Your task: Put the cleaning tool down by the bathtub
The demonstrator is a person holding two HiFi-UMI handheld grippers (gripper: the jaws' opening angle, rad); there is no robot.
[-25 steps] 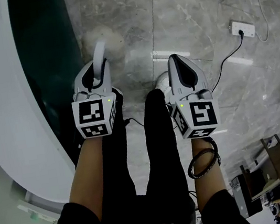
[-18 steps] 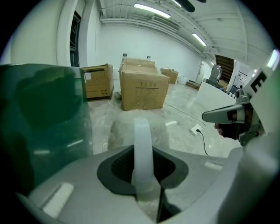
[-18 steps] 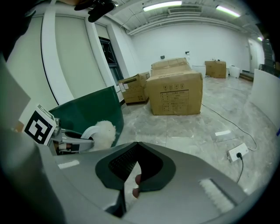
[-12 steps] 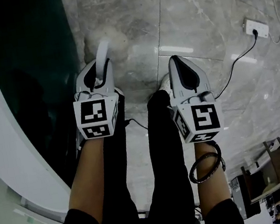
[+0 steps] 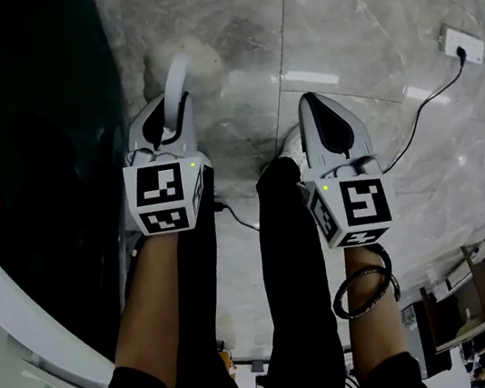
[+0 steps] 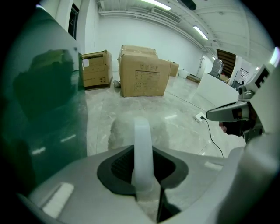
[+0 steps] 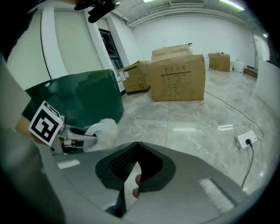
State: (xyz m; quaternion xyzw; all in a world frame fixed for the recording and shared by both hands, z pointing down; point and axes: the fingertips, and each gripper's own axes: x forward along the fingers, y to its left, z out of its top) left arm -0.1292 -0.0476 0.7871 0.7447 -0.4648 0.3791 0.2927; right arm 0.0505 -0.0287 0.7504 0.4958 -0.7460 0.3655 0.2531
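The cleaning tool (image 5: 173,88) has a white curved handle and a pale fluffy head that hangs over the marble floor. My left gripper (image 5: 166,123) is shut on that handle, right beside the bathtub's dark green wall (image 5: 30,132). In the left gripper view the handle (image 6: 142,144) rises between the jaws, with the fluffy head (image 6: 124,129) blurred behind it and the green tub (image 6: 39,109) at the left. My right gripper (image 5: 322,115) is shut on nothing, a little right of the left one. The right gripper view shows the fluffy head (image 7: 104,130) by the tub (image 7: 83,100).
The person's black-clad legs (image 5: 292,272) stand between the grippers. A white power strip (image 5: 462,42) with a black cable lies on the floor at the right. Cardboard boxes (image 6: 142,76) stand farther off. The tub's white rim (image 5: 6,320) curves along the lower left.
The view has shifted toward the tub, whose green wall now fills more of the left. Both grippers have slid slightly lower and rightward in the frame; the left still holds the tool.
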